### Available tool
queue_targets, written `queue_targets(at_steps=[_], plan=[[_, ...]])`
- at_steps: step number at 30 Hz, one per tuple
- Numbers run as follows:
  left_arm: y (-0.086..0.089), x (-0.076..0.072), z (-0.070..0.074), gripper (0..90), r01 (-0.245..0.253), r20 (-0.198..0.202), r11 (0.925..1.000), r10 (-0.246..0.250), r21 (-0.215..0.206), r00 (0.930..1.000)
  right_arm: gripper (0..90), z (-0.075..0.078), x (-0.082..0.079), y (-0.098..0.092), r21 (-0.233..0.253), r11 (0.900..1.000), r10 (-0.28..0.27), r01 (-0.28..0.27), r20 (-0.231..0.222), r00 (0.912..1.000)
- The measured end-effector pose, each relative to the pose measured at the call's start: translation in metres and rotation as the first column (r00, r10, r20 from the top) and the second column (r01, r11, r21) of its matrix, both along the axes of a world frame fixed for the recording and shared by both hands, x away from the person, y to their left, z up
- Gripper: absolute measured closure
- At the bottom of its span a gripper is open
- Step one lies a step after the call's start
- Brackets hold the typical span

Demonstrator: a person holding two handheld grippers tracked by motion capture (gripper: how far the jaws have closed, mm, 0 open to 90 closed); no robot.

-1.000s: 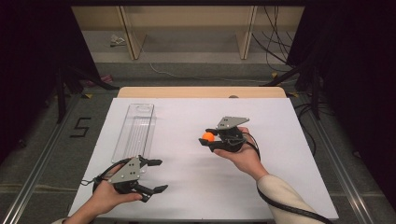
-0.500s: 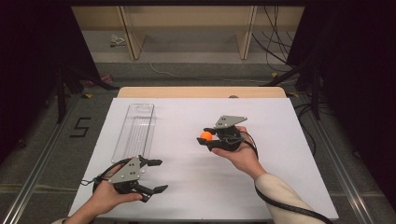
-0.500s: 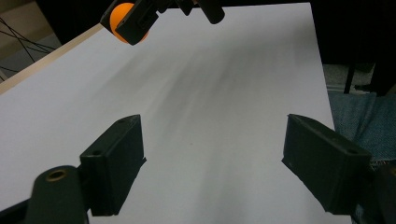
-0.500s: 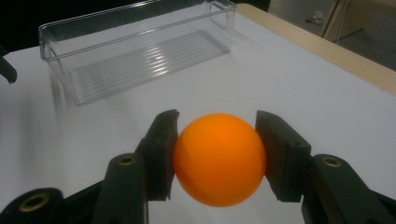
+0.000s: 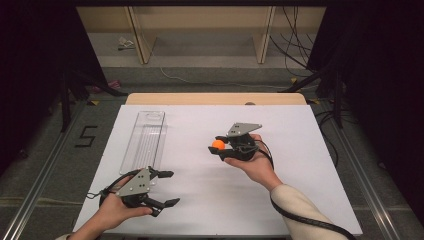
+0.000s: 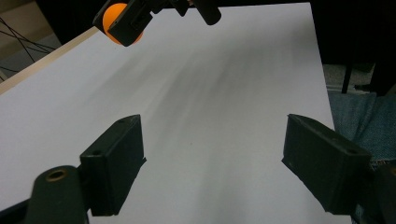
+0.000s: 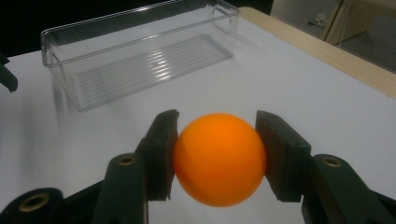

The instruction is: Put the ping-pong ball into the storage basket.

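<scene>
White table [image 5: 300,200], orange ball [image 7: 219,158] mid-surface

Black two-jaw grippers [image 5: 162,188], grey three-cornered plates, cream sleeve [image 5: 295,205].

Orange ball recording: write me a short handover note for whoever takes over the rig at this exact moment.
Right gripper: shut on the orange ball, one jaw on each side, held above the white table right of centre.
Left gripper: open, nothing between its jaws, near the front left of the table.
Clear plastic tray: lies at the table's left side, nothing in it.
Done: ball gripped and lifted.
Left: probably carry the ball over to the tray and release it inside; the left gripper is free to steady the tray if needed.
</scene>
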State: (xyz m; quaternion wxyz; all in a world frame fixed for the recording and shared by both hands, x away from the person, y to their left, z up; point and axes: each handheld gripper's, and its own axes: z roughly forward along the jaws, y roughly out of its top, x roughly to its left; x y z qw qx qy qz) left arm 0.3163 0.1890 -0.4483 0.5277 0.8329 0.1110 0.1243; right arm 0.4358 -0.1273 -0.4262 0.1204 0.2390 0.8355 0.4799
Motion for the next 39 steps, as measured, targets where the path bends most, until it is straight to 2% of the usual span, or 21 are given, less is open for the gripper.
queue_targets(at_steps=[39], plan=[[0.0,0.0,0.0,20.0,0.001,0.001,1.0,-0.001,0.0,1.0,51.3,-0.001,0.009,0.012,0.007,1.0,-0.002,0.002,-0.003,1.0]])
